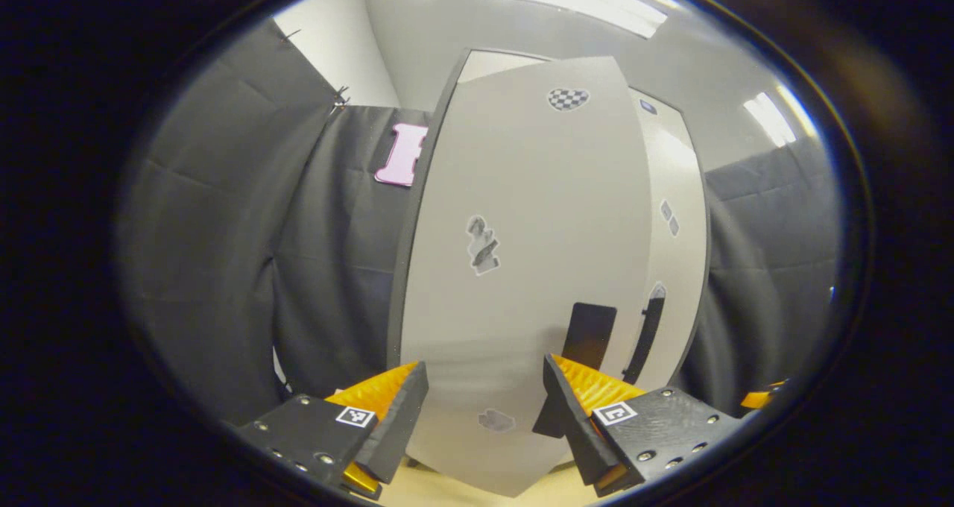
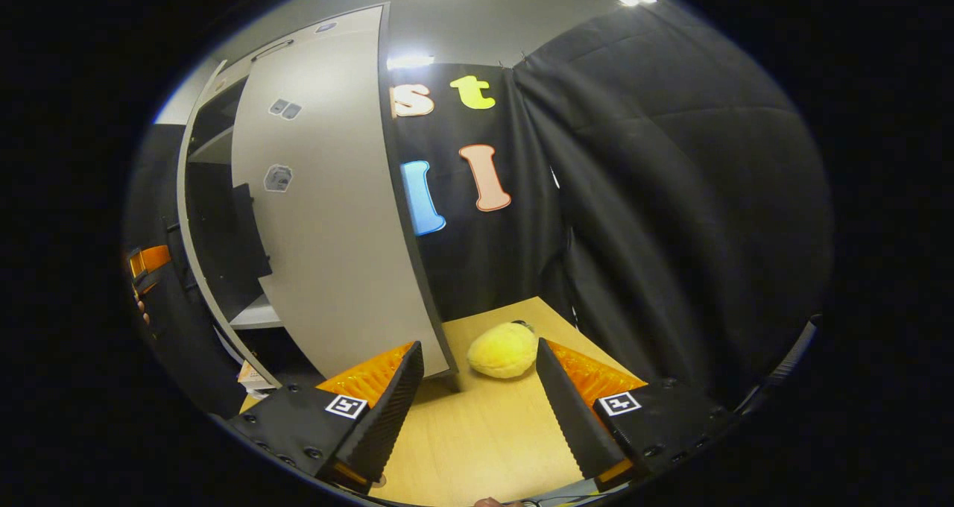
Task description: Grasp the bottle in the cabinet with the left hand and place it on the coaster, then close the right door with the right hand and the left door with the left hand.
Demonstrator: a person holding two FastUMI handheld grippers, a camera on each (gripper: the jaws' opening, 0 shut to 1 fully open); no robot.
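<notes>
While the left gripper [image 1: 484,410] hung open and empty before the left door [image 1: 522,268], the right gripper [image 2: 477,395] gaped, empty, beside the right door [image 2: 335,231].

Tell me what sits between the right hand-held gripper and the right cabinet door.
Nothing: in the right gripper view, bare tabletop separates the right hand-held gripper from the right door. A yellow plush lies beside the door's edge.

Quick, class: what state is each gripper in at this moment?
Left gripper: open, holding nothing, facing the cabinet door.
Right gripper: open, holding nothing, above the table.
</notes>
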